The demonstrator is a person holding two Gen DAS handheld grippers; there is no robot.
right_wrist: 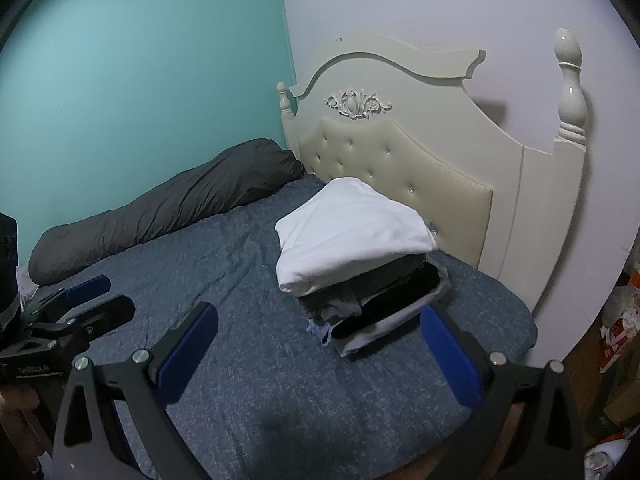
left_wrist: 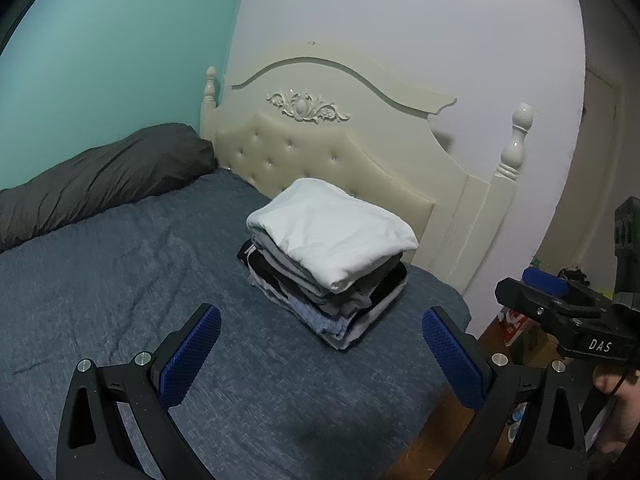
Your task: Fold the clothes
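A stack of folded clothes (left_wrist: 332,264) sits on the blue bed near the headboard, with a white folded garment (left_wrist: 336,228) on top. It also shows in the right wrist view (right_wrist: 360,264). My left gripper (left_wrist: 320,356) is open and empty, held above the bed just short of the stack. My right gripper (right_wrist: 320,352) is open and empty, close in front of the stack, with its right pad (right_wrist: 448,356) near the stack's lower corner. The right gripper also shows at the right of the left wrist view (left_wrist: 560,308).
A dark grey rolled duvet (left_wrist: 100,176) lies along the teal wall. The cream headboard (left_wrist: 360,148) stands behind the stack. The bed's blue sheet (left_wrist: 120,280) spreads to the left. Bags and clutter (right_wrist: 616,332) sit on the floor right of the bed.
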